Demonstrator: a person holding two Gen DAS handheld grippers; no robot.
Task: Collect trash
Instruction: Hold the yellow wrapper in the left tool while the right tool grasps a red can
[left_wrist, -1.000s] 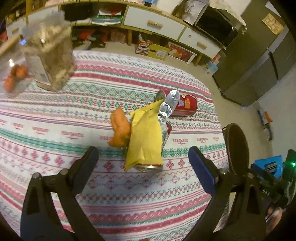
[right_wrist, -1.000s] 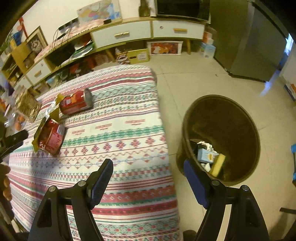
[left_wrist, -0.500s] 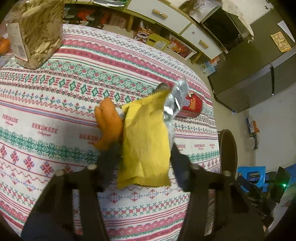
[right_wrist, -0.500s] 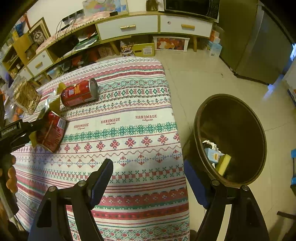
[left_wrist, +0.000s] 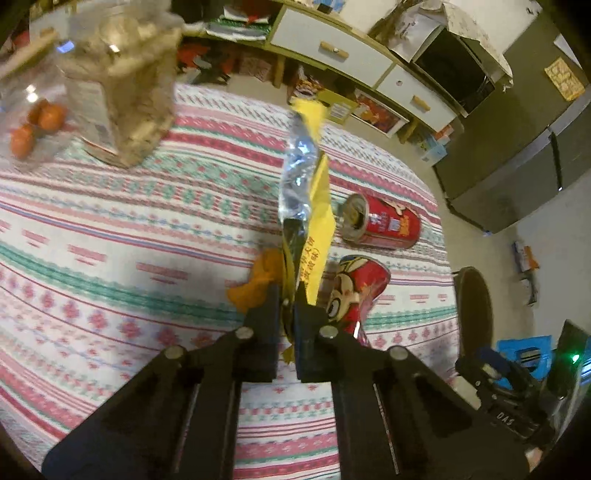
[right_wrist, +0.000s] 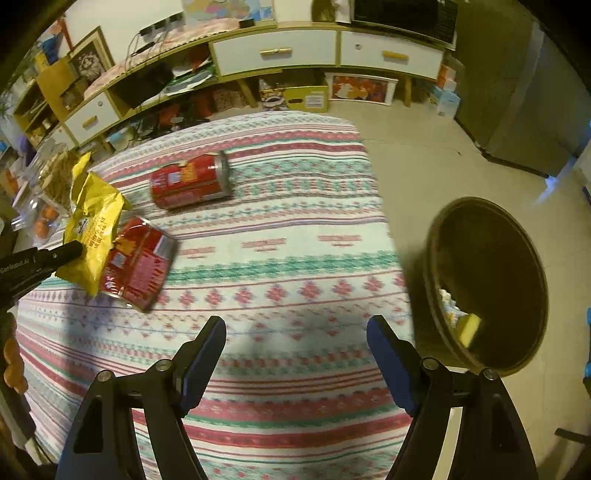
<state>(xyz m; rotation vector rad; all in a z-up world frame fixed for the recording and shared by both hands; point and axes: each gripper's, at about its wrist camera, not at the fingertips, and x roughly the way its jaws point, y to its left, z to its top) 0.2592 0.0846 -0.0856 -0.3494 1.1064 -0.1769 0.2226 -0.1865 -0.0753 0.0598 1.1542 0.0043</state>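
Note:
My left gripper (left_wrist: 289, 295) is shut on a yellow snack wrapper (left_wrist: 314, 206) with a silver inside and holds it upright above the patterned tablecloth (left_wrist: 147, 236). The wrapper also shows in the right wrist view (right_wrist: 92, 225), pinched by the left gripper (right_wrist: 74, 249). A red can (left_wrist: 351, 295) lies just right of the wrapper, and a second red can (left_wrist: 380, 225) lies farther back. An orange peel (left_wrist: 258, 280) lies left of my fingers. My right gripper (right_wrist: 295, 343) is open and empty over the table's near edge, left of the brown trash bin (right_wrist: 491, 258).
A clear bag of dry snacks (left_wrist: 122, 92) and a bag with oranges (left_wrist: 33, 125) stand at the table's far left. The bin holds some trash (right_wrist: 465, 325) and stands on the floor right of the table. A low cabinet with drawers (right_wrist: 280, 55) lines the far wall.
My left gripper closed on the yellow wrapper and lifted it upright, uncovering the red can beneath. My right gripper stayed open and drifted slightly over the table.

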